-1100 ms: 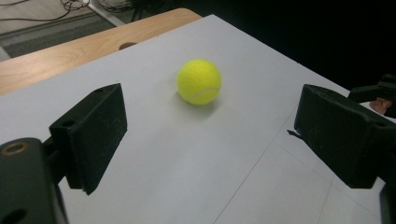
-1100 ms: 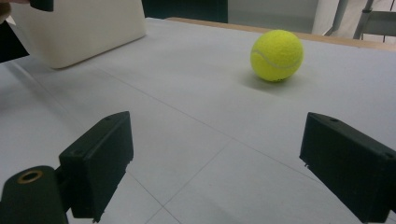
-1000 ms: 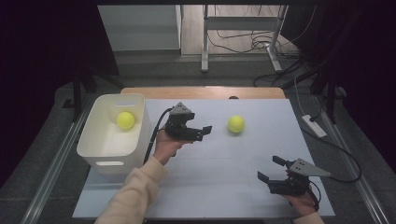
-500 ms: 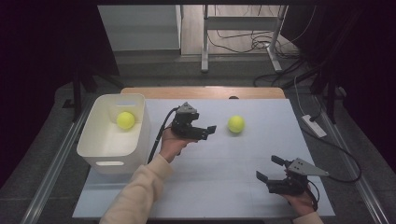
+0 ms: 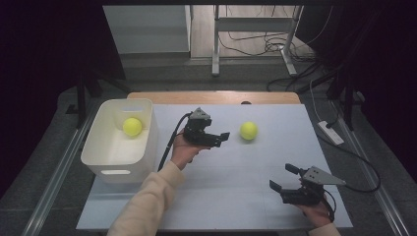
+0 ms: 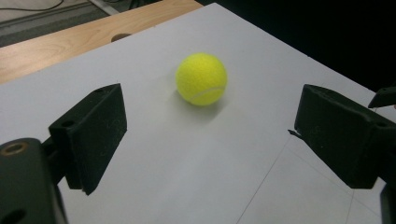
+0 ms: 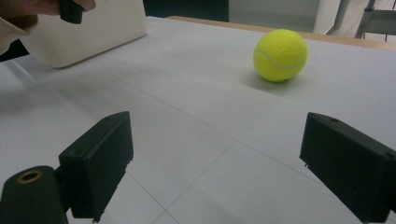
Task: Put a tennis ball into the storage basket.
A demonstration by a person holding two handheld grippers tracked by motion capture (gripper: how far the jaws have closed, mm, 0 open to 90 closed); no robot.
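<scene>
Now on approach: the left gripper [image 5: 221,137], jaws spread wide with nothing between them, hangs near a yellow tennis ball [image 5: 249,131] on the white table [image 5: 216,196], pointing straight at it. Seen from the left gripper view, the ball [image 6: 201,78] sits ahead of the jaws, centred between them but not yet reached. Well to the other side of that gripper from the ball stands a white bin [image 5: 114,157] already holding a second tennis ball [image 5: 132,126]. Farther from the ball, toward the person's edge of the table, the right gripper [image 5: 282,178] rests low with its jaws also spread and empty. Judging by the scene, the reach for the loose ball is under way; the next move calls for carrying the open jaws forward around it, then pressing them closed on it.
</scene>
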